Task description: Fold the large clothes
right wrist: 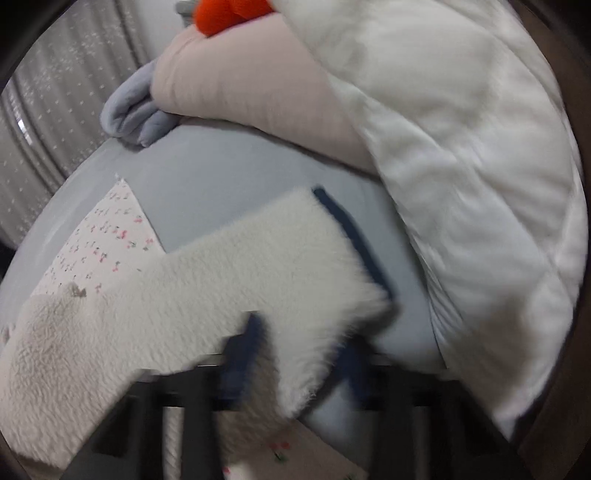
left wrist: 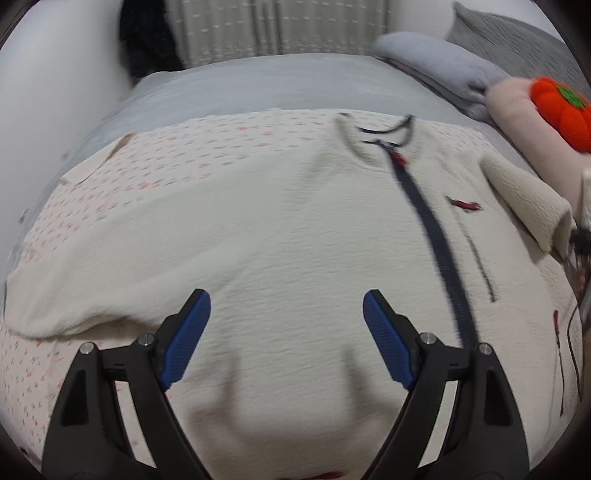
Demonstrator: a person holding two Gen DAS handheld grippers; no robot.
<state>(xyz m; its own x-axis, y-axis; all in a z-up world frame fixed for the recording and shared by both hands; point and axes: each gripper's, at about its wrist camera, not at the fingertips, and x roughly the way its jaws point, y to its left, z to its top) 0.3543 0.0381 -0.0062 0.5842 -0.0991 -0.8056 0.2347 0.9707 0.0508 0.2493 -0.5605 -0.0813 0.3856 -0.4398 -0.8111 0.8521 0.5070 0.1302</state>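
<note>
Cream fleece jacket (left wrist: 280,221) lies spread flat on the bed (left wrist: 240,85), navy zipper (left wrist: 439,251) up. Left gripper (left wrist: 286,314) fingers spread wide above its lower body panel, nothing between them. Right gripper (right wrist: 295,354) fingers clamped on a fleece flap (right wrist: 229,280) of the jacket, pads blurred.

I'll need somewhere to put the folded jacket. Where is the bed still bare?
Bare grey sheet runs beyond the cream jacket, up to the curtain. A smaller patch lies between the jacket's sleeve and the white duvet. The right side is crowded: grey blanket, pink pillow, orange plush.
</note>
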